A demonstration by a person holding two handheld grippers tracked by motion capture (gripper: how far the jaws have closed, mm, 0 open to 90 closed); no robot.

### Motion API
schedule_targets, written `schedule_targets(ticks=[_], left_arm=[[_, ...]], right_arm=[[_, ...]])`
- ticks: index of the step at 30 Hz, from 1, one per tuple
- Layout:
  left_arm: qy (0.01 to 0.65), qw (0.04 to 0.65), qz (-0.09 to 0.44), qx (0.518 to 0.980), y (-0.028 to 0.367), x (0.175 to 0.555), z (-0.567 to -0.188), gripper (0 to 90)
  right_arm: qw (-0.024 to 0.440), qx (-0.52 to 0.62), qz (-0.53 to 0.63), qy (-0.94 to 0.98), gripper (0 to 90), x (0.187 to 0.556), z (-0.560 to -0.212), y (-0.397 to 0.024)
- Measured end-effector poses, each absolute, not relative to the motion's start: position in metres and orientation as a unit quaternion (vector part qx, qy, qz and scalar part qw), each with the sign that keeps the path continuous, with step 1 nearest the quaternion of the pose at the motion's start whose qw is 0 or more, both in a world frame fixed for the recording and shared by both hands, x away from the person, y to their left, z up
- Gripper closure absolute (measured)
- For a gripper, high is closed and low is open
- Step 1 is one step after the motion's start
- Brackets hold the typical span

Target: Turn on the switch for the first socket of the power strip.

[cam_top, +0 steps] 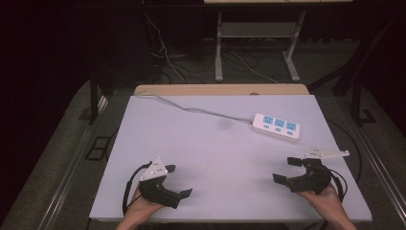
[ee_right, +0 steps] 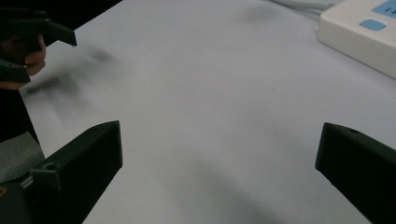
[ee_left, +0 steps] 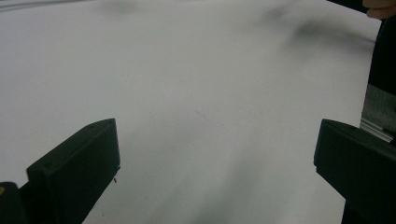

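A white power strip (cam_top: 276,126) with blue sockets lies at the right back of the white table (cam_top: 215,143), and its grey cable (cam_top: 191,109) runs to the far left corner. My left gripper (cam_top: 178,180) rests near the front left edge, open, with nothing between its jaws (ee_left: 217,154). At the front right my right gripper (cam_top: 284,169) is also open and empty (ee_right: 219,154), a short way in front of the strip. The strip's near corner (ee_right: 359,28) shows at the upper right in the right gripper view. The two grippers point toward each other.
The table's wooden back edge (cam_top: 220,89) borders a dark floor with loose cables (cam_top: 167,57) and the legs of another table (cam_top: 219,48). In the right gripper view the other hand and its gripper (ee_right: 28,37) show at the far left.
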State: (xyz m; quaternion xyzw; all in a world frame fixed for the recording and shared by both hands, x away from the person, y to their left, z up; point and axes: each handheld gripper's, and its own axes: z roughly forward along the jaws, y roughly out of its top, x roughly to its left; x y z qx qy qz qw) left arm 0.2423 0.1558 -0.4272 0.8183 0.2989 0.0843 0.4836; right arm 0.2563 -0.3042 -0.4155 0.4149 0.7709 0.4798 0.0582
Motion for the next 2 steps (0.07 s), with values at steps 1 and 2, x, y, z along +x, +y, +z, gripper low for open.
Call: schedule_targets(ticks=[1,2], left_arm=[[0.299,0.484,0.084,0.818,0.1558,0.2426,-0.4273,0.0],[0.300,0.483,0.084,0.818,0.1558,0.2428,-0.4273,0.0]], right_arm=[[0.058,0.416,0.481,0.770,0.1,0.2551,-0.4183,-0.3042],[0.057,0.417,0.480,0.770,0.1,0.2540,-0.4210,-0.3044]])
